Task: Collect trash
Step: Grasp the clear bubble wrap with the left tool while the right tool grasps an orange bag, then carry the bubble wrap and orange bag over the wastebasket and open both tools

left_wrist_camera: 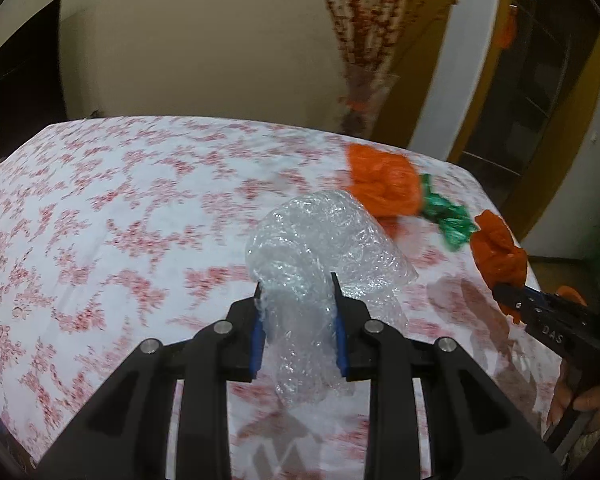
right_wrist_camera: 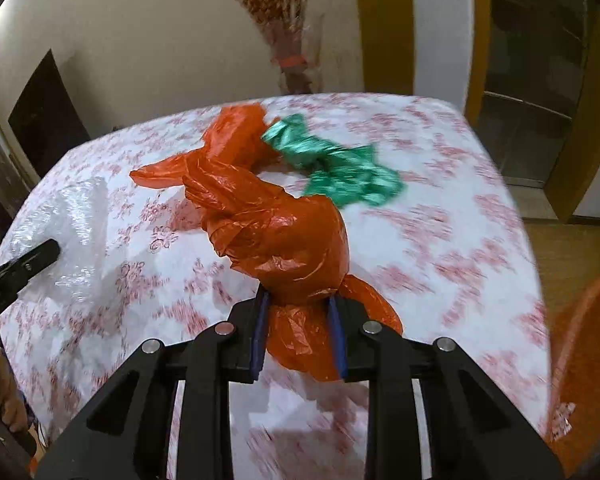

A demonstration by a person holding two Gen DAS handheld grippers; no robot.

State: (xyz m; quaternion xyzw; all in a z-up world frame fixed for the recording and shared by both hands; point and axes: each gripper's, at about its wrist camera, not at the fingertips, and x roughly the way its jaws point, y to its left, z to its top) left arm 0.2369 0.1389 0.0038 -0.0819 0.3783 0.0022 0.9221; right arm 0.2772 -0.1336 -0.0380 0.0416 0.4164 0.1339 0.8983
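Note:
My left gripper is shut on a crumpled wad of clear bubble wrap, held just above the flowered tablecloth. My right gripper is shut on one end of a twisted orange plastic bag; the rest of the bag trails away across the table. A crumpled green wrapper lies loose against the bag's far part. From the left wrist view the orange bag, the green wrapper and the right gripper sit at the right. The bubble wrap and left gripper show at the right wrist view's left edge.
The tablecloth covers a rounded table whose edges fall away at the far side and right. An orange container stands low beside the table's right edge. A vase of red dried branches stands behind the table against the wall.

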